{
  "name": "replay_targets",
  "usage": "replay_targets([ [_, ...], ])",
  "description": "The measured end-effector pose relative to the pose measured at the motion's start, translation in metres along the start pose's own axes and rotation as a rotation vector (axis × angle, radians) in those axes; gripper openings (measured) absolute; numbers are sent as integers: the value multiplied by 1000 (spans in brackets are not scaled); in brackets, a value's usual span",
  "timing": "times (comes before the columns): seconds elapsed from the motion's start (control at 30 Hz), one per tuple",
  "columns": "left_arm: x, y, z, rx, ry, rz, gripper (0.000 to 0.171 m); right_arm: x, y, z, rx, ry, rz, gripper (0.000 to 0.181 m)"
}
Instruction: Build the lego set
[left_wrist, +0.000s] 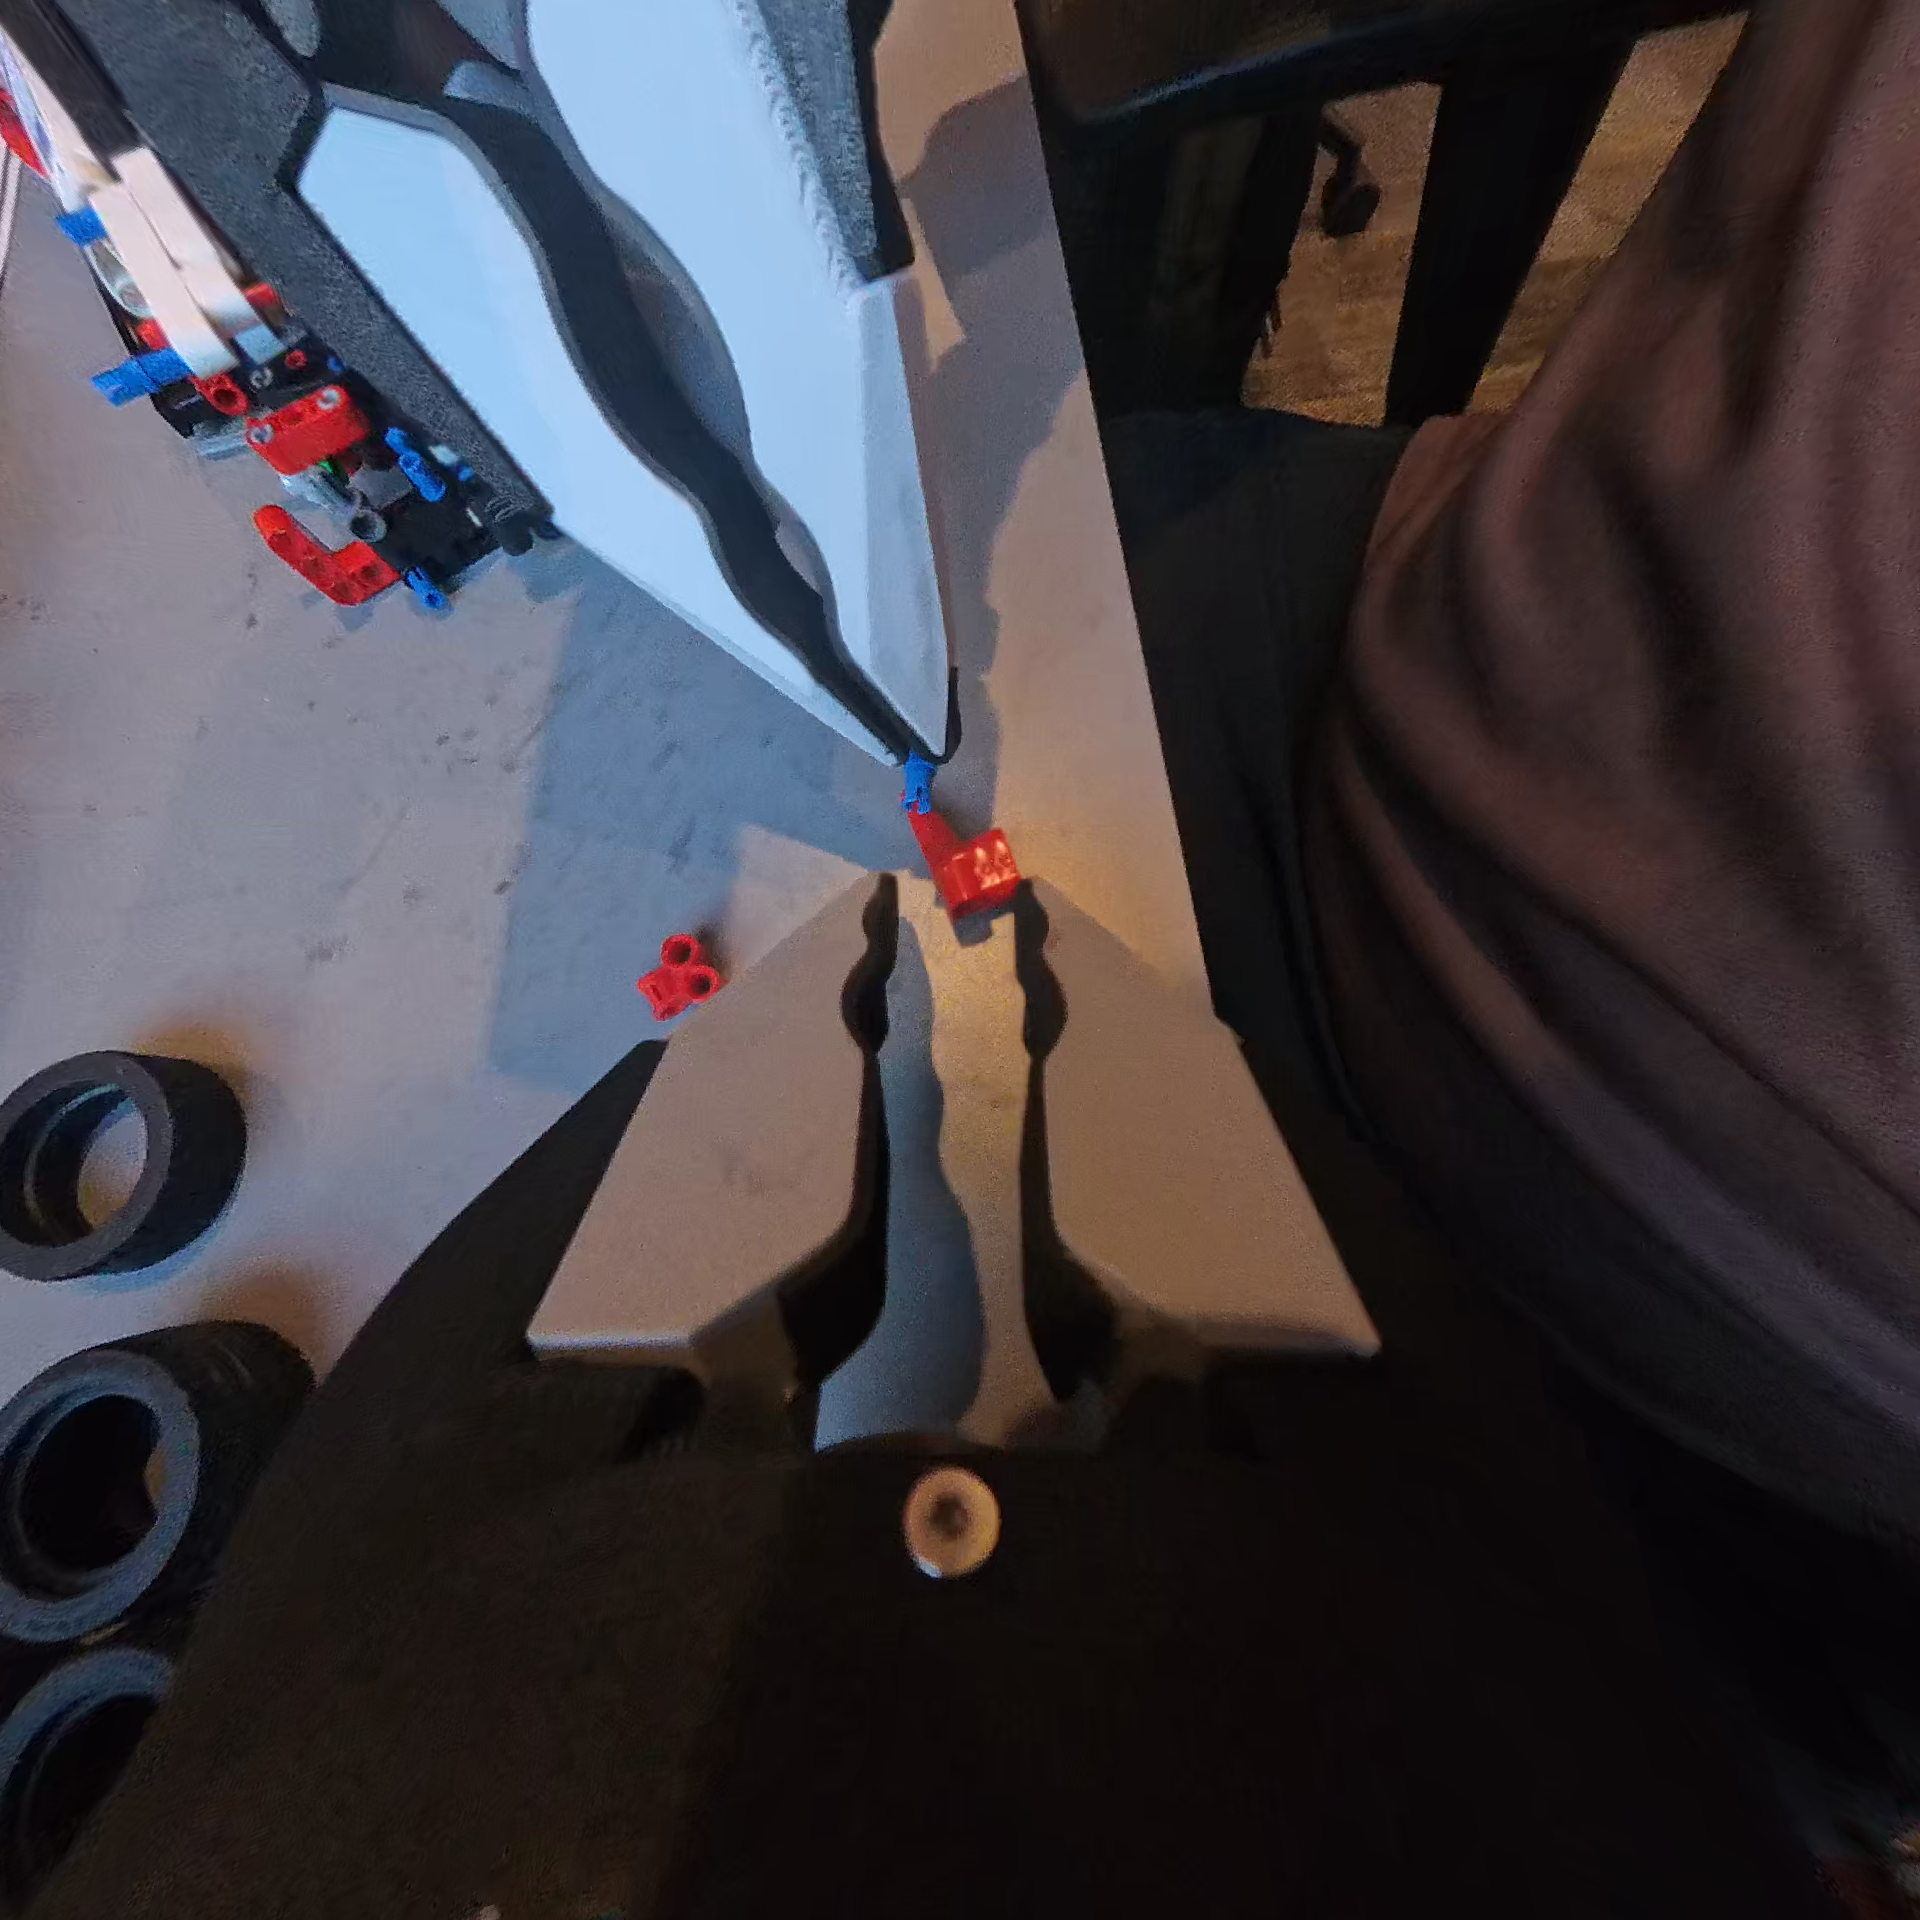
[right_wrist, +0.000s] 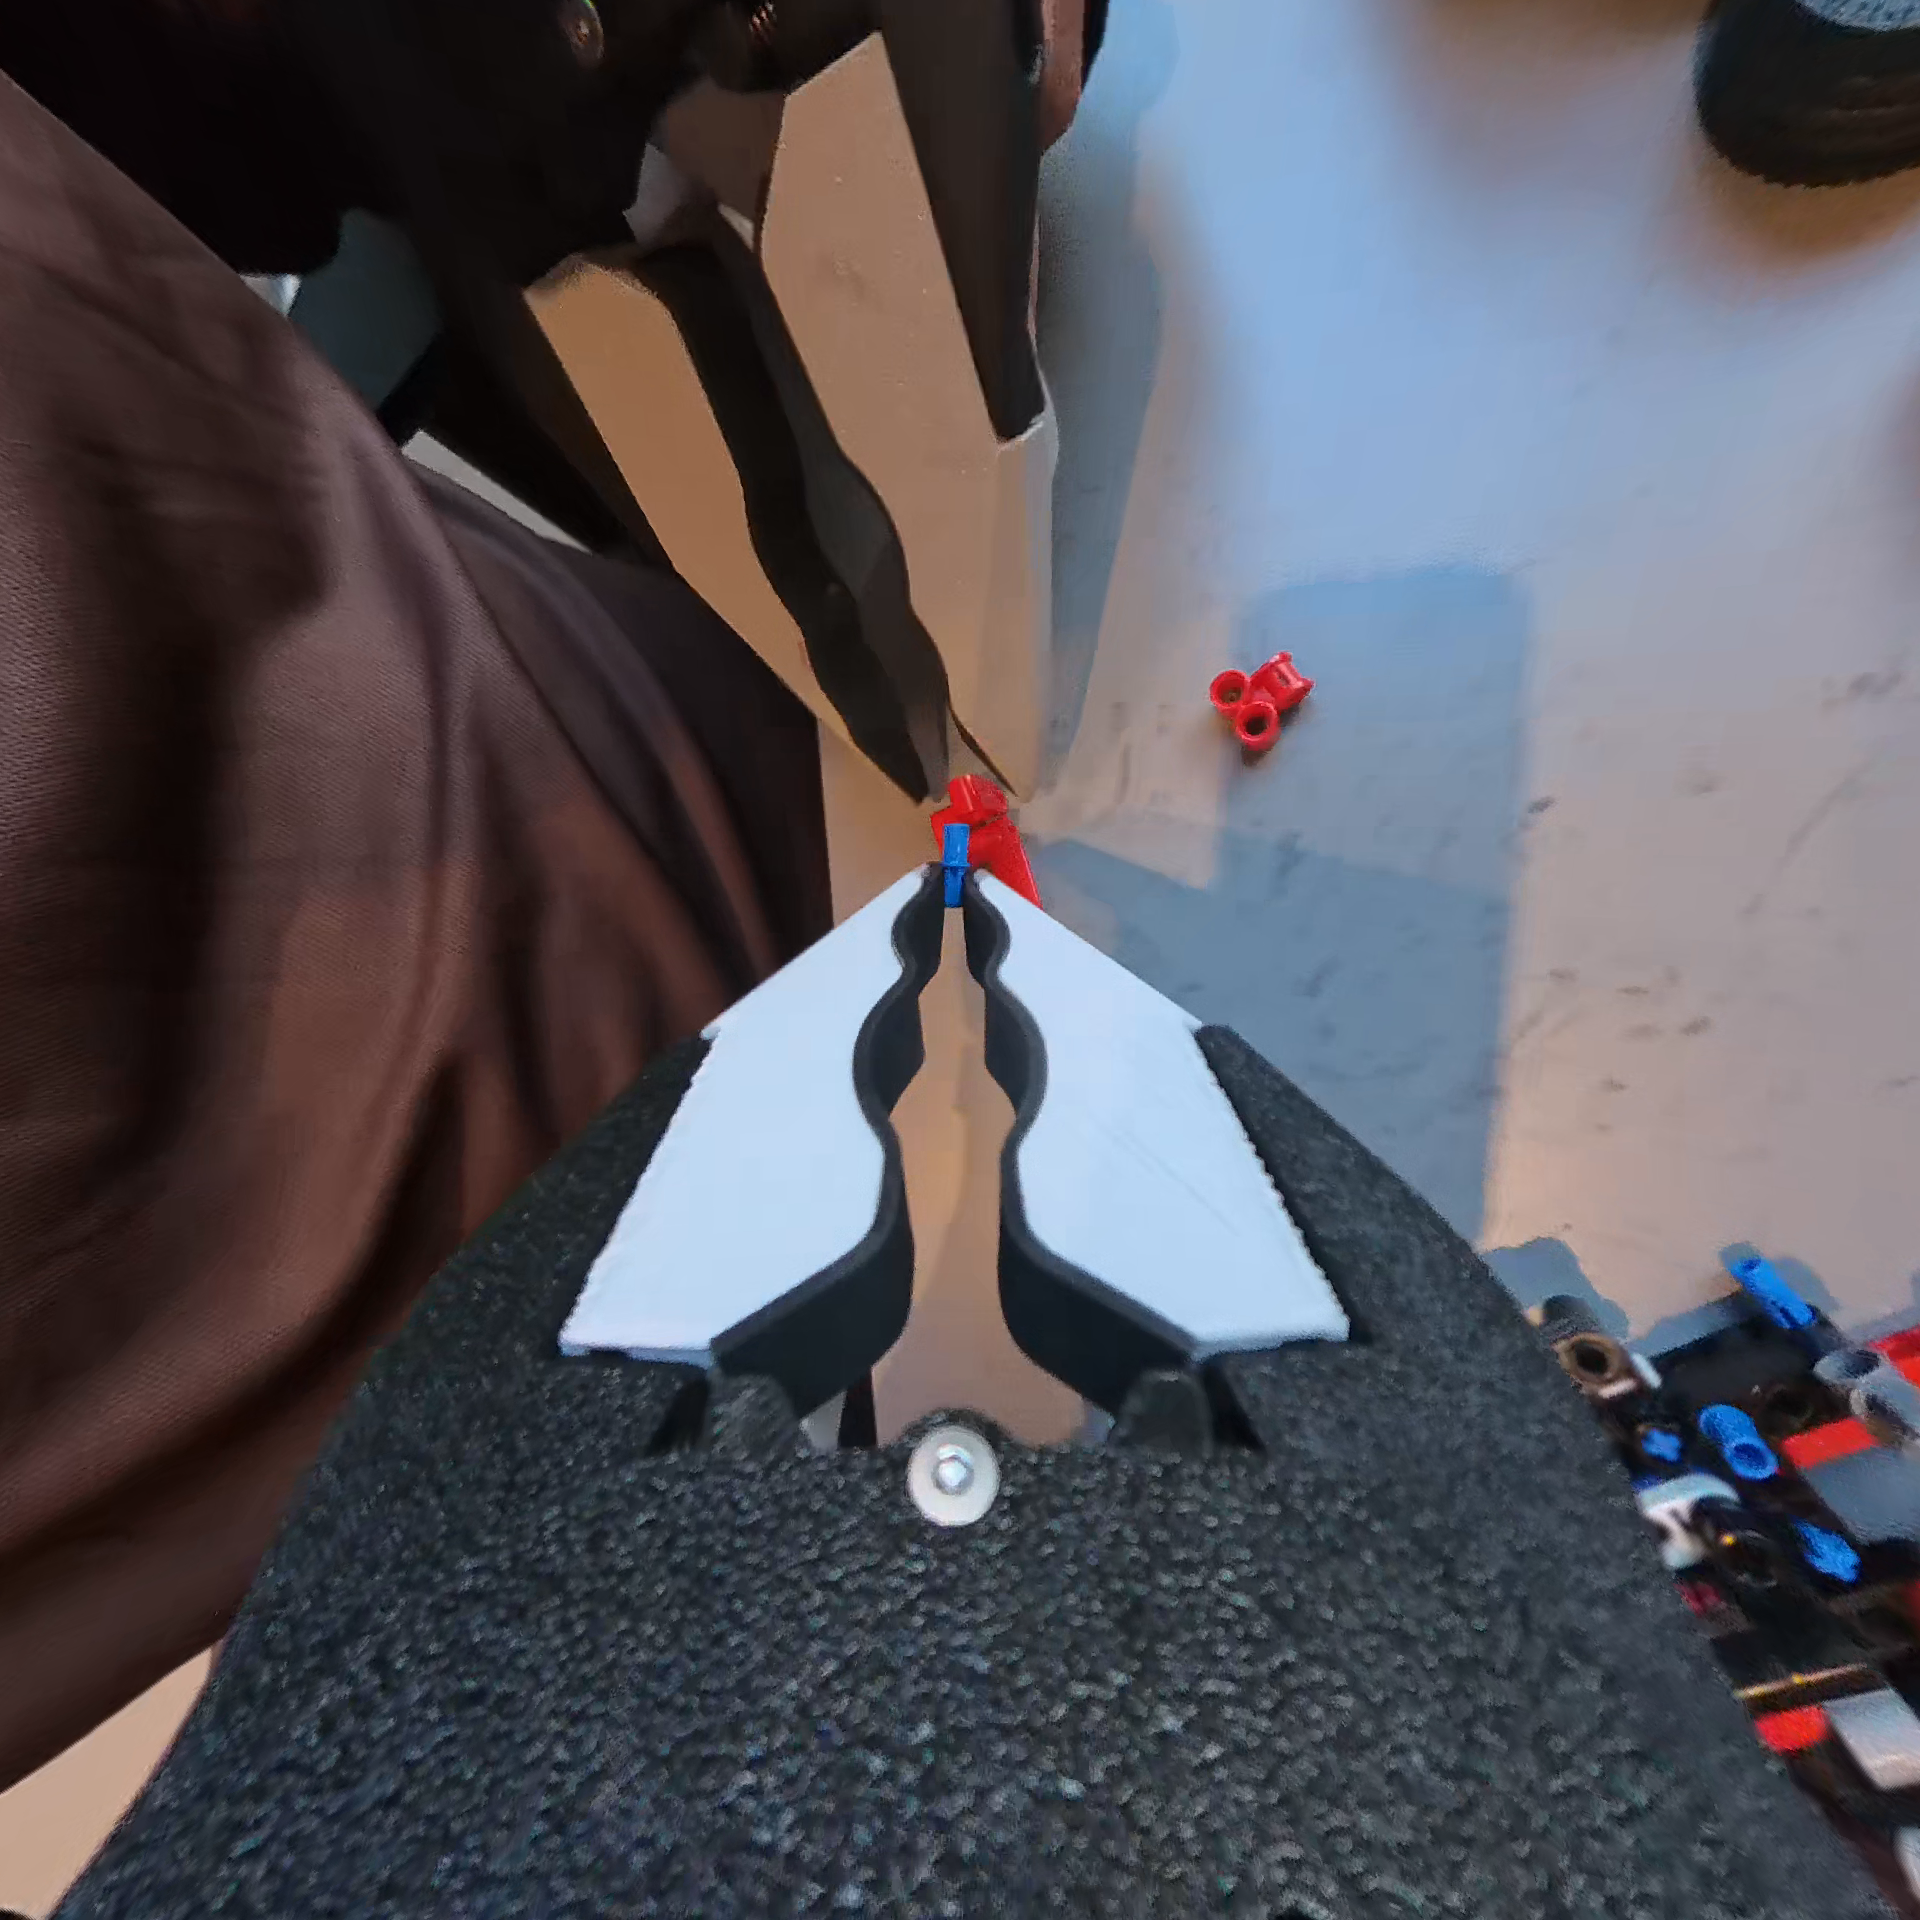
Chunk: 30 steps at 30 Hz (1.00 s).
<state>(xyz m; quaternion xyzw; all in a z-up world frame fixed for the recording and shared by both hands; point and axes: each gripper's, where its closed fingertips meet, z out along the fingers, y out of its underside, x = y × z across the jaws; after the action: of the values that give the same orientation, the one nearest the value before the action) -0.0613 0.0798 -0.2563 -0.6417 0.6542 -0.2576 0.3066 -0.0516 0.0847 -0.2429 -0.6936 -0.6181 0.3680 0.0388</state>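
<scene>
Pale, scuffed tabletop, warm light at near edge, person's dark maroon shirt right beside it. Right gripper clamped on small blue pin, pin pushed against red angled piece. Red piece pinched at fingertips of left gripper, jaws narrowly spread around it. Loose red connector lying on table nearby. Half-built lego model sat further back, black tyres stacked off to side.
</scene>
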Motion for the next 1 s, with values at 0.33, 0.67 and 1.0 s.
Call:
replay_targets([
  [0.33,0,-24,-6,45,-71,20,8,-10,-3,0,119,-30,19,3],
  [0.67,-9,-24,-2,69,-178,-37,1,-7,-10,-11,285,95,-22,4],
  [1.0,-8,-30,-4,193,-128,-146,0,-7,-12,-15,301,424,-385,4],
])
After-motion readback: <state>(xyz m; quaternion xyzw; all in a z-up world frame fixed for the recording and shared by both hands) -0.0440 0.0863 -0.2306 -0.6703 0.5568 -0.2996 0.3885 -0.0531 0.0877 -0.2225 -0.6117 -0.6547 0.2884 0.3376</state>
